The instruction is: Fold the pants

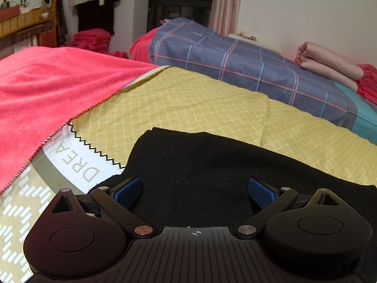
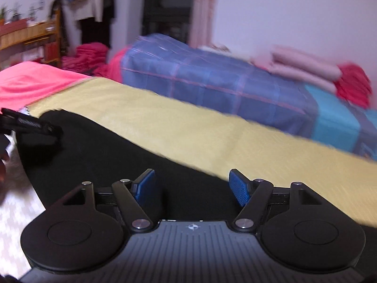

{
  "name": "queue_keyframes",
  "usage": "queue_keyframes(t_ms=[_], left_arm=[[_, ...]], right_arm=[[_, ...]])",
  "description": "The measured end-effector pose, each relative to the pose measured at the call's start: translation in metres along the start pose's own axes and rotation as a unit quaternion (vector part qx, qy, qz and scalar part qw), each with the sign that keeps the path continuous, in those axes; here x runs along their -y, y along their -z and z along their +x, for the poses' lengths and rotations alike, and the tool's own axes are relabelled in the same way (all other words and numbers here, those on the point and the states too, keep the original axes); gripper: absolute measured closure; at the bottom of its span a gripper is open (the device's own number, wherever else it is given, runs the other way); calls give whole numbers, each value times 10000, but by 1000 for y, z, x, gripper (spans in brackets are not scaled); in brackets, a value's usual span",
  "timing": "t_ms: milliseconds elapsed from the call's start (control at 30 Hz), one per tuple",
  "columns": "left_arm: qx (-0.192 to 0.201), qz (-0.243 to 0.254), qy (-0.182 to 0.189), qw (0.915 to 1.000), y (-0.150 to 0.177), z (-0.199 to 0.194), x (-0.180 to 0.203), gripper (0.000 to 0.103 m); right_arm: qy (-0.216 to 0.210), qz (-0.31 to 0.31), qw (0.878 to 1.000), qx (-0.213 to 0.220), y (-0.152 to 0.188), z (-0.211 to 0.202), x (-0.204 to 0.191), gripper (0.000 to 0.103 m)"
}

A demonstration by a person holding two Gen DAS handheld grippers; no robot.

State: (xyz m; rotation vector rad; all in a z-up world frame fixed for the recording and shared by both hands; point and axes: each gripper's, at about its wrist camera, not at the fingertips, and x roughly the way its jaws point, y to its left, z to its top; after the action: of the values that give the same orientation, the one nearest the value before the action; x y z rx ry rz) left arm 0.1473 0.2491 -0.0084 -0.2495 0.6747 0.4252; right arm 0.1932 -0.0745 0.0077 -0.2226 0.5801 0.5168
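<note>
Black knit pants lie flat on a yellow patterned cover on the bed. My left gripper hovers low over one end of the pants, its blue pads wide apart and nothing pinched between them. In the right wrist view the pants stretch from lower right to upper left. My right gripper is open over them, pads apart with only flat cloth beneath. The left gripper's body shows at the far left edge of that blurred view.
A pink towel covers the bed's left part, beside a printed sheet. Behind lie a blue plaid quilt, folded pink blankets and red cloth stacks. A wooden shelf and hanging clothes stand at the back left.
</note>
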Motion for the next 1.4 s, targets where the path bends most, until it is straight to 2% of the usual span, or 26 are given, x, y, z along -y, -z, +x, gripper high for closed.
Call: queue_keyframes(t_ms=[100, 167, 233, 300, 467, 600, 800, 867, 900, 933, 967, 1000, 1033, 1100, 1167, 1233, 1333, 1367, 1400], left_arm=[[3, -21, 5, 10000, 0, 0, 0, 0], [9, -36, 6, 10000, 1, 0, 1, 0], [22, -43, -3, 10000, 1, 0, 1, 0], [36, -53, -22, 10000, 1, -1, 1, 0], [85, -145, -34, 9999, 1, -2, -2, 0], [123, -215, -90, 9997, 0, -1, -5, 0], [140, -219, -134, 9996, -1, 1, -4, 0], [138, -220, -134, 9996, -1, 1, -4, 0], [138, -221, -134, 9996, -1, 1, -4, 0], [139, -219, -135, 9996, -1, 1, -4, 0], [138, -217, -136, 9996, -1, 1, -4, 0], [139, -215, -138, 9996, -1, 1, -4, 0], [138, -216, -137, 9996, -1, 1, -4, 0], [137, -219, -135, 9996, -1, 1, -4, 0], [136, -217, -134, 9996, -1, 1, -4, 0], [137, -203, -135, 9996, -1, 1, -4, 0], [132, -144, -164, 9997, 0, 2, -2, 0], [132, -160, -153, 9997, 0, 2, -2, 0], [130, -171, -144, 9997, 0, 2, -2, 0]], right_arm=[[1036, 616, 9922, -314, 21, -22, 54, 34], [1405, 1438, 9794, -196, 37, -50, 94, 34], [1668, 2436, 9554, 4, 54, -81, 131, 28], [1877, 3183, 9292, 87, 74, -103, 158, 28], [2271, 3919, 8915, -96, 111, -111, 192, 29], [2264, 3992, 8884, 129, 111, -106, 199, 24], [2271, 3905, 8913, 395, 110, -90, 208, 17], [2296, 3863, 8922, 449, 109, -87, 210, 18], [2343, 3838, 8920, 456, 109, -86, 210, 27], [2453, 3776, 8918, 433, 108, -86, 209, 50], [2595, 3667, 8927, 361, 107, -86, 208, 65], [2561, 3582, 8973, 314, 106, -86, 207, 78], [2406, 3608, 9004, 337, 107, -88, 208, 83], [2345, 3550, 9038, 455, 105, -99, 204, 85], [2233, 3449, 9074, 878, 101, -121, 202, 86], [2322, 3488, 8998, 1216, 104, -137, 208, 86], [2250, 3950, 8892, 514, 118, -117, 230, 85], [2244, 4029, 8862, 453, 123, -114, 232, 84], [2234, 4109, 8820, 574, 127, -116, 232, 81]])
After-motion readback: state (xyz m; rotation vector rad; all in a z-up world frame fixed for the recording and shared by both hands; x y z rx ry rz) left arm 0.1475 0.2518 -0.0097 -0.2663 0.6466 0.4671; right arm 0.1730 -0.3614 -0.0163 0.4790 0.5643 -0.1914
